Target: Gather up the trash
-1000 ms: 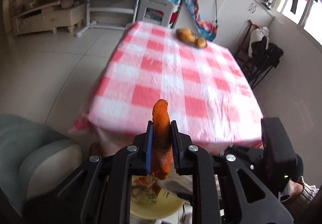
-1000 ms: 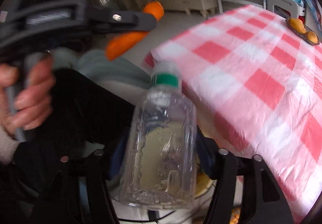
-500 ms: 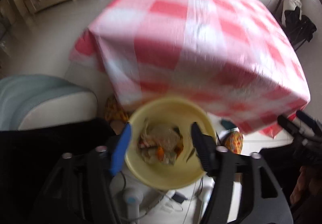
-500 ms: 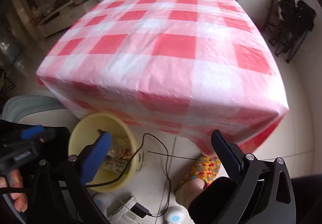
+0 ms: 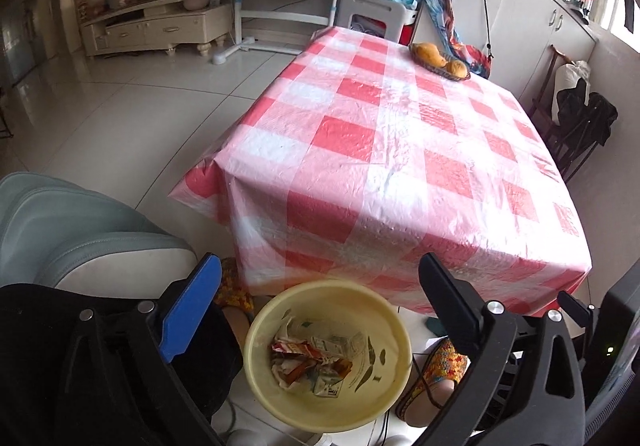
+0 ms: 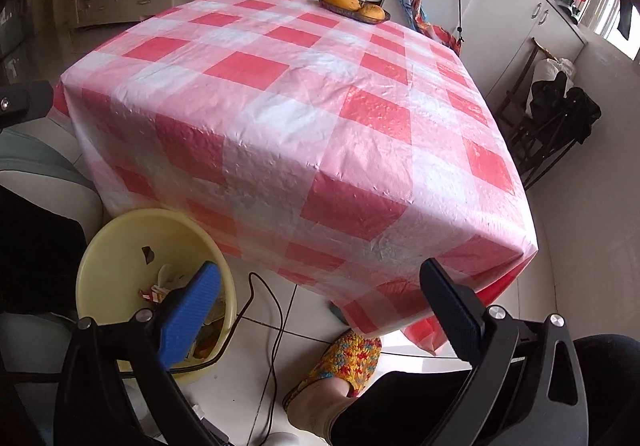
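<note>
Lighting: daylight from window (image 5: 624, 17) upper right — glare on tablecloth (image 5: 392, 149). Sharp centre, dark vignetted corners — strong fisheye bending at edges.

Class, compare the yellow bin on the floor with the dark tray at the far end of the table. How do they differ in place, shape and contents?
The yellow bin stands on the floor by the table's near edge; the dark tray sits on the checked tablecloth at the far end. The yellow bin is deep and round; the dark tray is shallow. The bin holds crumpled wrappers; the tray holds orange fruit. Both are open-topped.
</note>
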### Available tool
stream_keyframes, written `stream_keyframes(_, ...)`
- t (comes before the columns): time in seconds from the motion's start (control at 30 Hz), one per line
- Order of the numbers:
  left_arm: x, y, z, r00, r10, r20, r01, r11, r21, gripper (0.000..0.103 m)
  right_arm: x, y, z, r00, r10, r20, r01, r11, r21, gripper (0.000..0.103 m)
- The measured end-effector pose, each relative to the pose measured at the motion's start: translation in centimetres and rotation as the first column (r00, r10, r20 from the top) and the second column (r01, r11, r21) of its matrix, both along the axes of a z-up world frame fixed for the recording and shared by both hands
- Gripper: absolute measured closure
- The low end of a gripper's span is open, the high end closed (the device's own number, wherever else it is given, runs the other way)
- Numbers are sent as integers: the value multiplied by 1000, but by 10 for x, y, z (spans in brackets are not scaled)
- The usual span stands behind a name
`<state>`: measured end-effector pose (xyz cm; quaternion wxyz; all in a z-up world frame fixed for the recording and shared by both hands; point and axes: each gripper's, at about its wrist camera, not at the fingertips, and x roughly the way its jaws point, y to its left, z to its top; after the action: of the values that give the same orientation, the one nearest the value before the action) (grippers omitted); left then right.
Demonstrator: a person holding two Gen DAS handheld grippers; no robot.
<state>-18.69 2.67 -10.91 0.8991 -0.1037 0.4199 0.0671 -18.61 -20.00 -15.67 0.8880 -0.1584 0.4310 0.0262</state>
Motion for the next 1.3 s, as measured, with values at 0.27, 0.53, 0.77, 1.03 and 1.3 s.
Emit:
stream_keyframes(0.27,-2,-8,4,1000,-31,5,31,999,16,7,-1,8,1,999,7,33,-7,1000,-17,8)
stream_keyframes(0.53,-3,-9,8,1000,-20,22,19,998,65,7,-4,12,6,996,21,83,-18,999,-36,8)
stream_keyframes(0.77,-4,-11,14,999,-14,44,9,993,114,7,-5,9,14,993,15,120,-14,1000,-7,8)
stream_keyframes(1.03,-6,-10,20,997,-5,78,-6,990,142,7,-9,4,28,982,8,191,-18,999,48,8)
stream_keyframes(1.3,-10,-22,27,989,-65,129,39,980,195,7,-9,0,34,977,3,214,-18,998,67,8)
